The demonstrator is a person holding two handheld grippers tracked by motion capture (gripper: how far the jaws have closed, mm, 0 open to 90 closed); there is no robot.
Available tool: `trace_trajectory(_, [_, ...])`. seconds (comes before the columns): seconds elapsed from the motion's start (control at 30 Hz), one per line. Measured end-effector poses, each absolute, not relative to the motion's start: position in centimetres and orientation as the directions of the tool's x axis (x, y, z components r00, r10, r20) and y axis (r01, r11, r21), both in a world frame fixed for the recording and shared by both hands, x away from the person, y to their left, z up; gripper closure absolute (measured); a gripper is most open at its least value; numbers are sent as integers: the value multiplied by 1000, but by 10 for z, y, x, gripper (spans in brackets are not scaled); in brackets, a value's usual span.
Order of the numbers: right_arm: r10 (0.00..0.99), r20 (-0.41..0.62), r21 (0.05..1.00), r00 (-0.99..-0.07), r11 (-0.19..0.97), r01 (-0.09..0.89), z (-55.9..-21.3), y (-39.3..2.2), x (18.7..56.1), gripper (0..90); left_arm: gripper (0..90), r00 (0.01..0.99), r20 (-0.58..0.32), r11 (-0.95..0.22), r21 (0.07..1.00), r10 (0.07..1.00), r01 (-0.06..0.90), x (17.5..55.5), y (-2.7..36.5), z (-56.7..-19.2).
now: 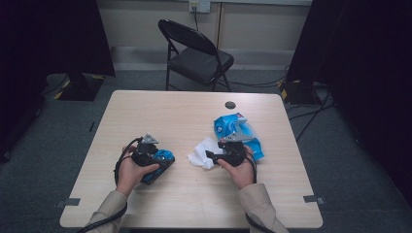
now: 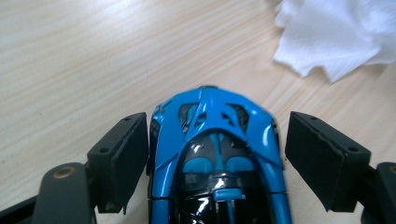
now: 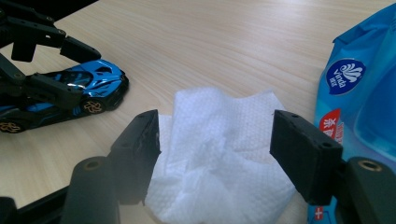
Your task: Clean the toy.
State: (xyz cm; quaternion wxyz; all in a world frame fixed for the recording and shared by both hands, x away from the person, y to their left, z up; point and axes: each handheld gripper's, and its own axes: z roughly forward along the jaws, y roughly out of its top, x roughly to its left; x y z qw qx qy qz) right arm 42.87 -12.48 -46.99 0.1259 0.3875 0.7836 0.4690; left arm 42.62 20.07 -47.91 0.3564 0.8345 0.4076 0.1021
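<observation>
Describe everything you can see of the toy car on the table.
The toy car is glossy blue and black, seemingly hard plastic or metal, with gold-coloured wheels and a dark cockpit. It stands upright on its wheels on the wooden table, left of the white wipe. The left hand-held gripper straddles it with open jaws; one pad seems to touch its side, the other stands clear.

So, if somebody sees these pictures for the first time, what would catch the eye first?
Probably the glossy blue toy car, lying on the table between the open jaws of the left gripper. Next is the crumpled white wipe at the table's middle, between the right gripper's open jaws, with the bright blue wipes pack just beyond.
</observation>
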Motion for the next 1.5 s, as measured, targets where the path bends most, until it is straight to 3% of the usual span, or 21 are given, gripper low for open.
trace_trajectory(0.43, [699,160,836,-697,279,472,-449,-140,417,286,168,688,-157,-385,731,709,563,401,202,-455])
trace_trajectory(0.87, [625,186,828,-758,316,464,-458,-145,380,144,163,820,-167,-449,769,548,456,349,172,-456])
trace_trajectory(1.5, [565,108,776,-818,467,425,-491,-134,352,149,170,881,-117,-559,733,459,389,318,140,-492])
